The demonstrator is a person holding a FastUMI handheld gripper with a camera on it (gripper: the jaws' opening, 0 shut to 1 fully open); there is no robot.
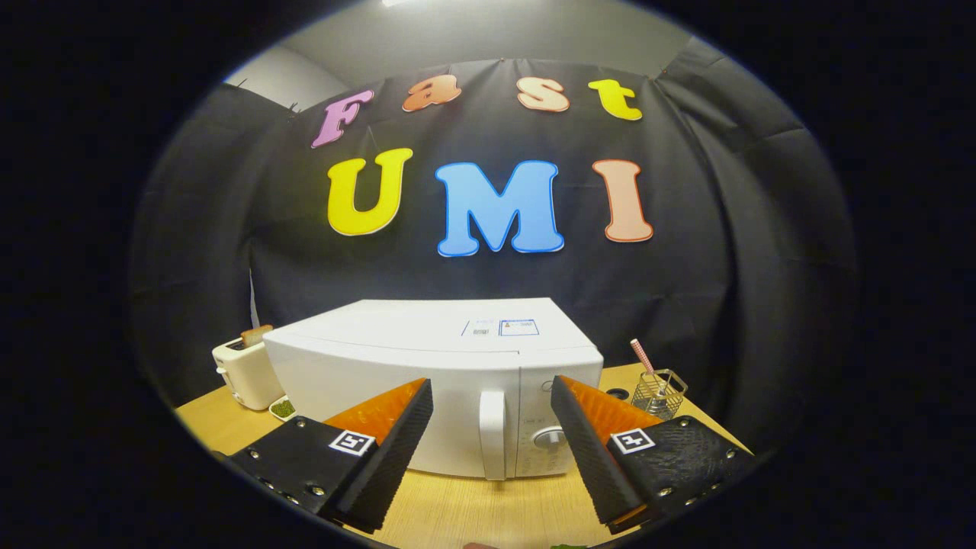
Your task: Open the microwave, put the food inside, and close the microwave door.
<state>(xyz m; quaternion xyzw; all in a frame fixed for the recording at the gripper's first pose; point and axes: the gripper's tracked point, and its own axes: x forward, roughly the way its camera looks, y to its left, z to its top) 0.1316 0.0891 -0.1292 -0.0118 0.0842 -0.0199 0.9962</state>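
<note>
A white microwave [427, 366] stands on the wooden table [473, 511] just beyond my fingers, its door closed. Its vertical white handle [492, 435] sits between my two fingers, a short way ahead, with the control knob [547, 437] to its right. My gripper [492, 400] is open, and nothing is between its fingers. A small white dish of green food [284, 409] rests on the table to the left of the microwave, partly hidden behind my left finger [381, 442].
A white toaster [242, 374] with a slice of bread stands left of the microwave. To the right sits a wire holder [659, 393] with a striped straw. Bare table lies in front of the microwave.
</note>
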